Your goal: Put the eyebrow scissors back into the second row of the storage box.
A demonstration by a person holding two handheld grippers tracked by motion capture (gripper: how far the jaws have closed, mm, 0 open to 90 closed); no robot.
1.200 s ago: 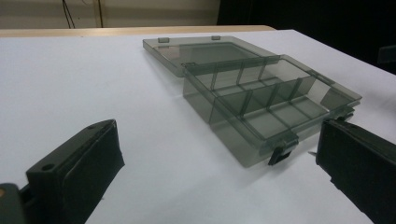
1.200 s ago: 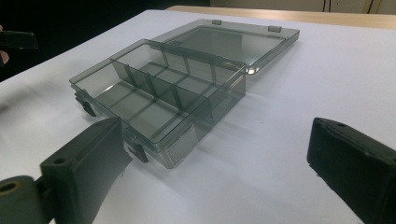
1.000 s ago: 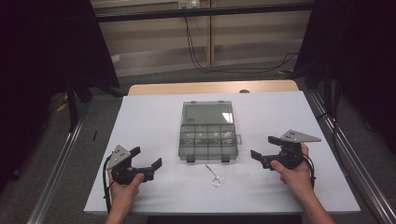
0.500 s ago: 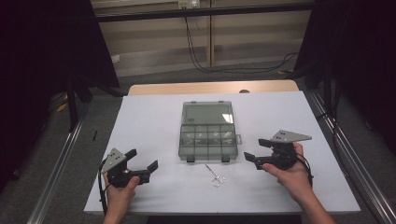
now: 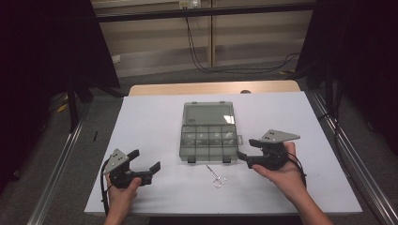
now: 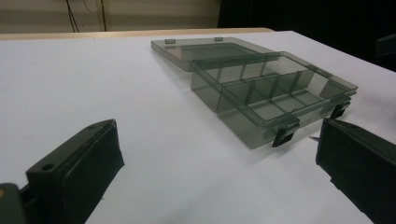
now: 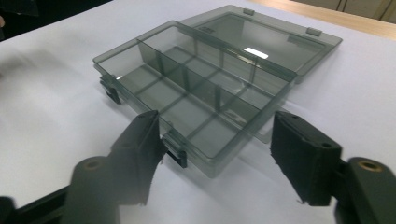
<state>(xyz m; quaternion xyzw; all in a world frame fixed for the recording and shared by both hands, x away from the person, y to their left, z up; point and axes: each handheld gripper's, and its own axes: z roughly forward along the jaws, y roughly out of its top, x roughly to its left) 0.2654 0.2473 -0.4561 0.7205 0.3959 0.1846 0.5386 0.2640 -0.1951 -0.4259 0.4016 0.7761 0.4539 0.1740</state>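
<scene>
A: Where is your box (image 5: 209, 132) right now?

B: Mid-table on the white sheet (image 5: 155, 122), lid thrown back flat toward the far edge. The tray half faces you, with its two dark latches on the near side. In the right gripper view you can see the dividers cutting it into small compartments; from above a few compartments seem to hold small pale bits, but I cannot tell what they are.

A: And your right gripper (image 5: 248, 150)?

B: You hold it just beside the box's near right corner, jaws pointing at it. They have just been closing, and stand about half apart now. In the right gripper view that corner of the box sits in the gap between them, one latch just by the left jaw, yet the pads press on nothing. So it grips nothing.

A: Your left gripper (image 5: 145, 160)?

B: Low at the near left of the table, well apart from the box. Its jaws stand wide, with bare sheet between them. The left gripper view looks across the sheet at the box's near left corner, off to the right.

A: Anything else near your hands?

B: A small wire clip (image 5: 216, 176) lies on the sheet just in front of the box, between your two grippers and nearer your right one. Neither gripper touches it. Behind the sheet you see the wooden table edge (image 5: 187, 88).
</scene>
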